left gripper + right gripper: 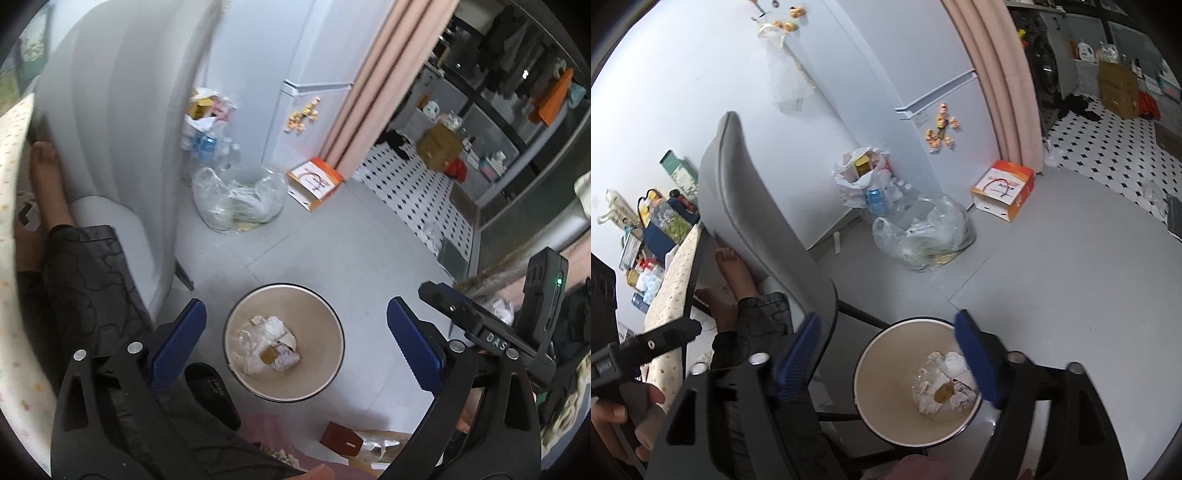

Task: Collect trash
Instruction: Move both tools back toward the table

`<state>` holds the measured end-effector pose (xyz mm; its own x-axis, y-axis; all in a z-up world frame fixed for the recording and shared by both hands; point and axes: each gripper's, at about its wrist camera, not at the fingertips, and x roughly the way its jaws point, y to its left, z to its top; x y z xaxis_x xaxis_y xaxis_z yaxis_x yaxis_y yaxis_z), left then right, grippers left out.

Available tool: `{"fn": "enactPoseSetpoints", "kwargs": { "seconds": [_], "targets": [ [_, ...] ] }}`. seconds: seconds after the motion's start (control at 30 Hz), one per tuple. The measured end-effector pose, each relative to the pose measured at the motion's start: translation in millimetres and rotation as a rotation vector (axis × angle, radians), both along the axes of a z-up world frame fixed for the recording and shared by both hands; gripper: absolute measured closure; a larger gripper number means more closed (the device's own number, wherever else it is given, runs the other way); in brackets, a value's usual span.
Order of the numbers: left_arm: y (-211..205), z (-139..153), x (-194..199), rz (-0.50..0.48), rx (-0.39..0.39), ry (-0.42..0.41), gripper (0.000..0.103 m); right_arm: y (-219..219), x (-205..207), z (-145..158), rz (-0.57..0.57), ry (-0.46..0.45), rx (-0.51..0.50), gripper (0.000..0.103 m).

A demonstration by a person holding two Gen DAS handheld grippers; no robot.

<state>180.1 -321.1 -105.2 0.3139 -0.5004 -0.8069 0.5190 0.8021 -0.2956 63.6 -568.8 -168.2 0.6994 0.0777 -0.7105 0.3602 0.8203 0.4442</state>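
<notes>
left wrist: left gripper (295, 343) above the waste bin (236, 354), blue fingers (177, 343) spread wide, nothing between them; crumpled paper trash (267, 345) lies on the bin's bottom | right wrist: right gripper (890, 362) over the same bin, fingers apart and empty; clear plastic bag (923, 232) on the floor near the fridge (945, 74)

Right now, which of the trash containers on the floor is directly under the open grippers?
The round beige bin, holding crumpled paper. The clear plastic bag and the white bag of bottles stand farther away, near the fridge.
</notes>
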Motion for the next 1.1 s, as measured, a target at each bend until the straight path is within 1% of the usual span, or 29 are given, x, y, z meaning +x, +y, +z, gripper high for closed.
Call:
{"fn": "enactPoseSetpoints", "kwargs": {
  "seconds": [0.07, 0.3, 0.43, 0.7, 0.93, 1.1],
  "targets": [
    [14, 6, 1, 0.025, -0.008, -0.007, 0.006, 10, 5, 6, 0.017, -0.007, -0.012, 0.017],
    [65, 36, 2, 0.123, -0.039, -0.080, 0.006, 53, 26, 36, 0.095, -0.035, -0.054, 0.008],
    [94, 50, -1, 0.161, -0.070, -0.110, 0.006, 81, 34, 58, 0.138, -0.055, -0.089, 0.008],
    [154, 72, -8, 0.249, -0.145, -0.125, 0.006, 135, 43, 93, 0.229, -0.081, -0.135, 0.008],
    [212, 91, -17, 0.331, -0.154, -0.170, 0.006, 189, 51, 115, 0.334, -0.108, -0.163, 0.008],
    [256, 95, -28, 0.400, -0.150, -0.193, 0.006, 232, 58, 123, 0.410, -0.116, -0.158, 0.008]
  ]
}}
